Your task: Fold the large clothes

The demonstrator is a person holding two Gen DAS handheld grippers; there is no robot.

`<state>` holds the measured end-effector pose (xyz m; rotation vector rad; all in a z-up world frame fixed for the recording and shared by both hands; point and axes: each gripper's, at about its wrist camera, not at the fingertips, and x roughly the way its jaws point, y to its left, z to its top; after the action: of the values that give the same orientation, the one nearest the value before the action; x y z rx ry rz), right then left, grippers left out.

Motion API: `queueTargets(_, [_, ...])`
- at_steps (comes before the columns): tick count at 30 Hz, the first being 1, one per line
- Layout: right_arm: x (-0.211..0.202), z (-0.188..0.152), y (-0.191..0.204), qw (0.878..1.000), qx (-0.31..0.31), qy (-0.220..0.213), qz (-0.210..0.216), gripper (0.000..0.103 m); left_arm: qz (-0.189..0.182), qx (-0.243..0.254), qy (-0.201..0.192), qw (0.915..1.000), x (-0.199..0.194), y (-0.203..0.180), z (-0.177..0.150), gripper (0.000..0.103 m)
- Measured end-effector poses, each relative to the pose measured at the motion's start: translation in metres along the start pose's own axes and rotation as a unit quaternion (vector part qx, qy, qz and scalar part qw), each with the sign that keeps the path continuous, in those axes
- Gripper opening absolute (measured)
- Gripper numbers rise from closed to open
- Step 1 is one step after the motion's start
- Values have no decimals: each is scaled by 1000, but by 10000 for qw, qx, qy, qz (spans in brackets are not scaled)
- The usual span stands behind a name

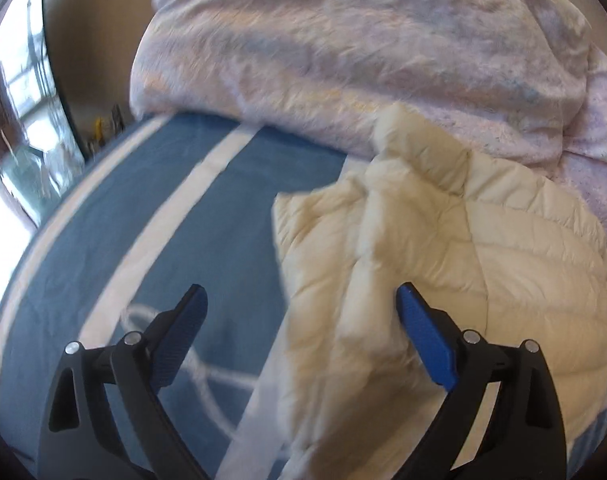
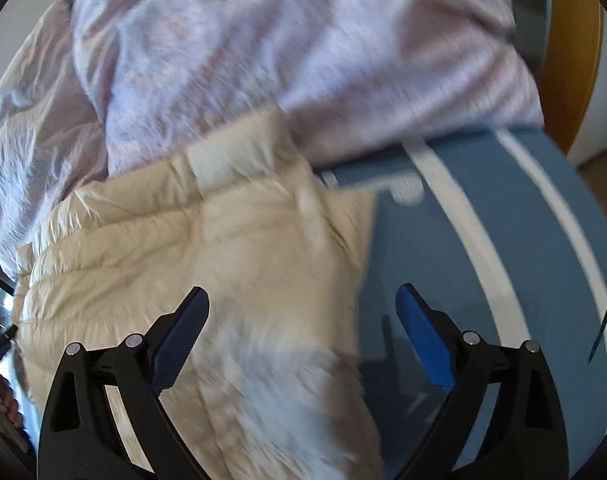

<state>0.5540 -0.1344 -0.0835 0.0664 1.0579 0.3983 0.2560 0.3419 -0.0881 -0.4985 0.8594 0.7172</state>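
Observation:
A cream quilted puffer jacket [image 1: 443, 248] lies bunched on a blue sheet with white stripes [image 1: 175, 224]. In the left wrist view my left gripper [image 1: 303, 300] stands open above the jacket's left edge, its blue pads [image 1: 423, 340] wide apart and gripping nothing. The right wrist view shows the same jacket [image 2: 207, 240] spread to the left on the bed sheet [image 2: 443, 248]. My right gripper [image 2: 303, 300] hangs open over the jacket's right edge, with no cloth pinched between its fingers [image 2: 183, 332].
A rumpled pale pink and lilac duvet [image 1: 363, 52] is heaped behind the jacket, also visible as the duvet [image 2: 283, 48] in the right wrist view. A window [image 1: 19, 92] lies left of the bed. A yellow wooden frame [image 2: 571, 52] stands at the far right.

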Motion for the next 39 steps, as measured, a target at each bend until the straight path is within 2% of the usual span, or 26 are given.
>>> queueTargets(4, [13, -16, -23, 9958, 466, 461, 638, 96, -389, -389, 314, 9980, 3, 15, -9, 95])
queueTargets(8, [11, -27, -31, 9910, 662, 480, 1057, 92, -672, -563, 514, 9948, 5, 15, -17, 94])
queueTargets(11, [8, -32, -28, 9876, 619, 528, 1344, 82, -910, -672, 651, 9914, 7, 13, -24, 88])
queueTargets(13, [8, -35, -25, 9843, 609, 594, 1548, 72, -957, -679, 634, 9911, 7, 10, -26, 86])
queueTargets(14, [9, -36, -24, 9832, 603, 610, 1610, 71, -957, -673, 618, 9912, 5, 9, -27, 81])
queueTargets(16, [10, -40, -20, 9820, 596, 613, 1686, 58, -1130, -727, 645, 9888, 6, 6, -28, 70])
queueTargets(17, [11, -43, -17, 9808, 623, 621, 1741, 54, -1253, -762, 682, 9868, 6, 7, -28, 56])
queueTargets(18, [11, -45, -16, 9784, 692, 628, 1844, 45, -1397, -829, 743, 9839, 7, 7, -29, 47])
queueTargets(19, [11, -47, -16, 9760, 769, 614, 1944, 41, -1444, -879, 740, 9828, 6, 7, -30, 43])
queueTargets(21, [10, -43, -17, 9731, 843, 567, 2066, 28, -1560, -909, 669, 9813, 2, 8, -32, 26])
queueTargets(23, [3, -43, -17, 9724, 823, 498, 2124, 22, -1677, -952, 597, 9794, -5, 10, -32, 19])
queueTargets(28, [-23, -52, -9, 9700, 701, 401, 2291, 18, -1767, -885, 422, 9794, -33, 25, -37, 17])
queueTargets(34, [-44, -81, 2, 9685, 557, 539, 2365, 18, -1580, -721, 466, 9837, -55, 45, -54, 17])
queueTargets(39, [-64, -113, 7, 9698, 505, 618, 2303, 18, -1610, -664, 558, 9831, -71, 66, -76, 18])
